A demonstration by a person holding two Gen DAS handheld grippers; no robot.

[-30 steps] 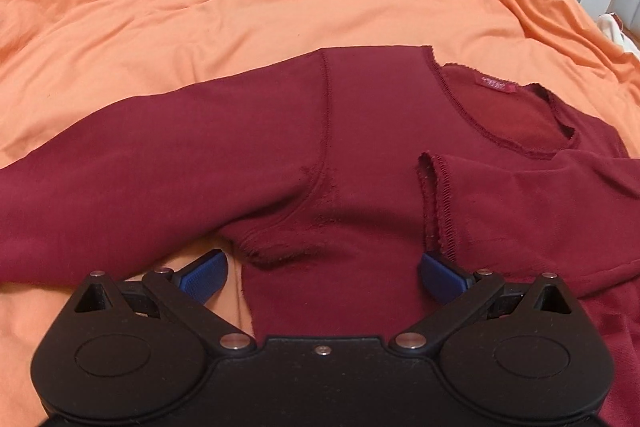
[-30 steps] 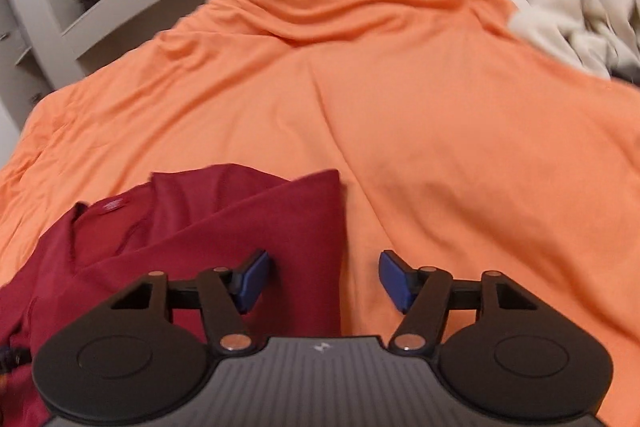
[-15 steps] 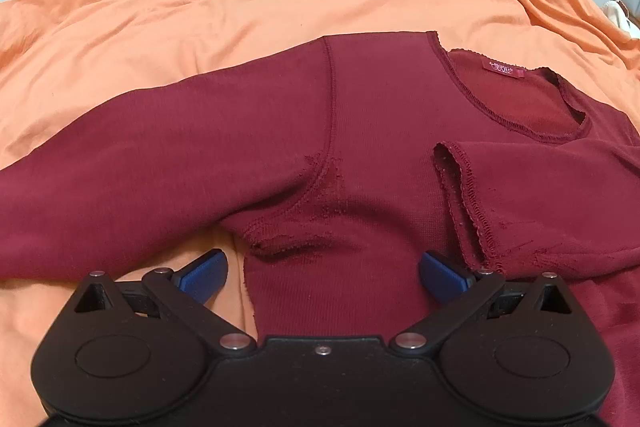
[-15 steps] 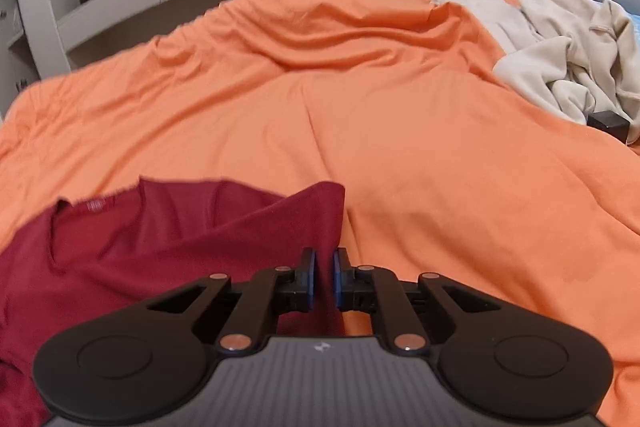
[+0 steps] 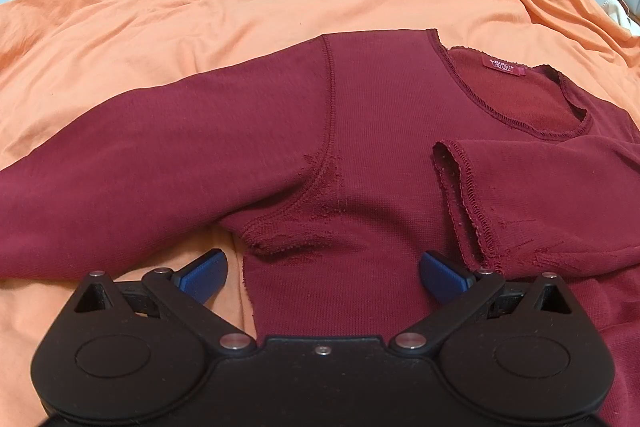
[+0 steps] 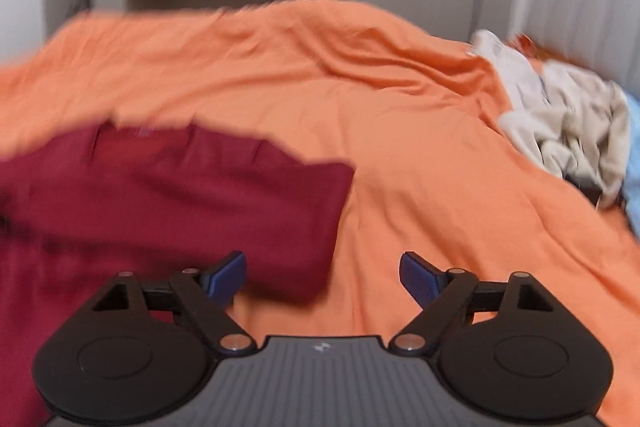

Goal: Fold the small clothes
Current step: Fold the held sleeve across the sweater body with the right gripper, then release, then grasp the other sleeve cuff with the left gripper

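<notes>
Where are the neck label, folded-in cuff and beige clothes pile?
neck label (image 5: pixel 503 66), left wrist view, its middle.
cuff (image 5: pixel 466 203), left wrist view, stitched hem edge.
beige pile (image 6: pixel 572 123), right wrist view, centre of heap.

Bare orange bedspread (image 6: pixel 420 155) is lying open ahead of my fingers; a pale clothes heap (image 6: pixel 568 131) is blocking the far right, the maroon shirt (image 6: pixel 180 195) covering the left

Your dark red top (image 5: pixel 376 131) lies flat on the orange cover, neckline and pink label away from you. One long sleeve (image 5: pixel 132 167) stretches straight out to the left. The other sleeve (image 5: pixel 552 199) is folded across the chest, its frayed cuff near the middle.
</notes>
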